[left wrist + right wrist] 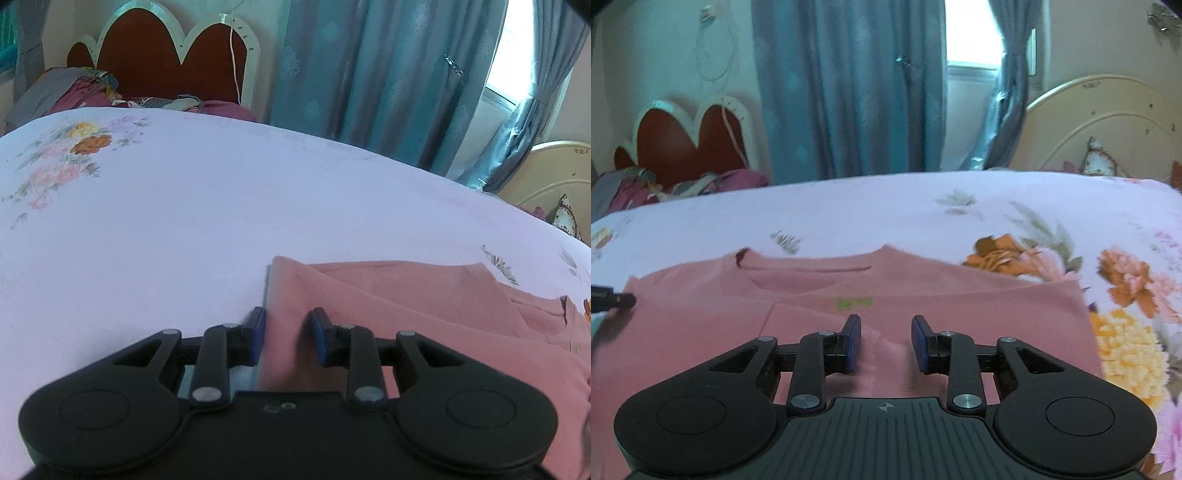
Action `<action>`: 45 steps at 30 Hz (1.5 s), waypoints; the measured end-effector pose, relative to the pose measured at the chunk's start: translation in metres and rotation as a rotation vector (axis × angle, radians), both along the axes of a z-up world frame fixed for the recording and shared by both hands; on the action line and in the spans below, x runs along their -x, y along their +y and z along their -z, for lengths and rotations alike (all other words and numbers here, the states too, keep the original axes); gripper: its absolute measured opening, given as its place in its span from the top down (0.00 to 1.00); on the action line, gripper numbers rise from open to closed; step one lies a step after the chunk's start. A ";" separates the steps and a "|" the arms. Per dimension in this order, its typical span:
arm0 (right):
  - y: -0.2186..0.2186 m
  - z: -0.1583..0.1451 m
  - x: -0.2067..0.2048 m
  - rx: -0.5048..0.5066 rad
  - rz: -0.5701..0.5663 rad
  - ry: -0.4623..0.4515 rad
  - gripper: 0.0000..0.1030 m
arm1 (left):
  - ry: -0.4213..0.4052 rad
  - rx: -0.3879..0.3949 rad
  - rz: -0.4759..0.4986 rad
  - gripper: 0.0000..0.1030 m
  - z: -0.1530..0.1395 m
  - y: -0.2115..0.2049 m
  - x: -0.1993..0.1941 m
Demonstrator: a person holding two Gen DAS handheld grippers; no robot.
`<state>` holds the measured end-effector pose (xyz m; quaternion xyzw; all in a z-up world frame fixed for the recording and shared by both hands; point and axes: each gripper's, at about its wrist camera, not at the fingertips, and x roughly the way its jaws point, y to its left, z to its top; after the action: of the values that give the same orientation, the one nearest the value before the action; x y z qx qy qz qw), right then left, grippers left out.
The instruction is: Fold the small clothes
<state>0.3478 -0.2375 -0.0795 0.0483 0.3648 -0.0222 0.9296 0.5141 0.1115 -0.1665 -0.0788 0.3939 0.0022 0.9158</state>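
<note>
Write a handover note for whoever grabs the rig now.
Left gripper: fingers straddle a raised fold of the pink knit top; grip unclear.
Right gripper: open above the top's lower middle, holding nothing.
The top lies flat, neckline away from the grippers, on the floral lilac bedsheet.
Done: one flap appears folded in.
Left: remaining folds.

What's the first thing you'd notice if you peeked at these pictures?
The pink shirt jumps out, lying flat on the flowery bedsheet, neck hole toward the far side. The left gripper has a fold of the shirt's edge standing between its blue fingers, and the right gripper sits over the shirt's middle. Behind hang big blue curtains.
</note>
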 end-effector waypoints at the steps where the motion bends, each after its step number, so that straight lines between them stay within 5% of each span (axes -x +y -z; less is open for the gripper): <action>1: 0.001 0.003 -0.001 -0.005 -0.007 0.010 0.71 | -0.003 -0.003 0.007 0.73 0.000 0.000 0.000; 6: -0.008 0.029 -0.011 0.024 0.010 0.082 0.71 | 0.001 -0.010 0.014 0.72 0.000 0.000 0.000; 21: 0.022 -0.003 0.007 -0.047 -0.063 0.030 0.71 | 0.006 -0.082 0.024 0.74 -0.019 -0.016 0.011; 31: 0.036 0.001 0.025 -0.035 -0.110 0.058 0.71 | -0.033 -0.079 0.134 0.74 -0.044 -0.047 0.050; 39: 0.030 0.015 0.053 0.015 -0.136 0.096 0.71 | 0.039 -0.118 0.228 0.72 -0.013 -0.066 0.106; 45: 0.025 0.019 0.062 0.065 -0.121 0.100 0.71 | 0.001 -0.155 0.230 0.71 -0.007 -0.061 0.116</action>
<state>0.2861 -0.2127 -0.0982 -0.0054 0.4122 0.0199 0.9109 0.3982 0.0507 -0.1598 0.0378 0.3993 -0.0726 0.9132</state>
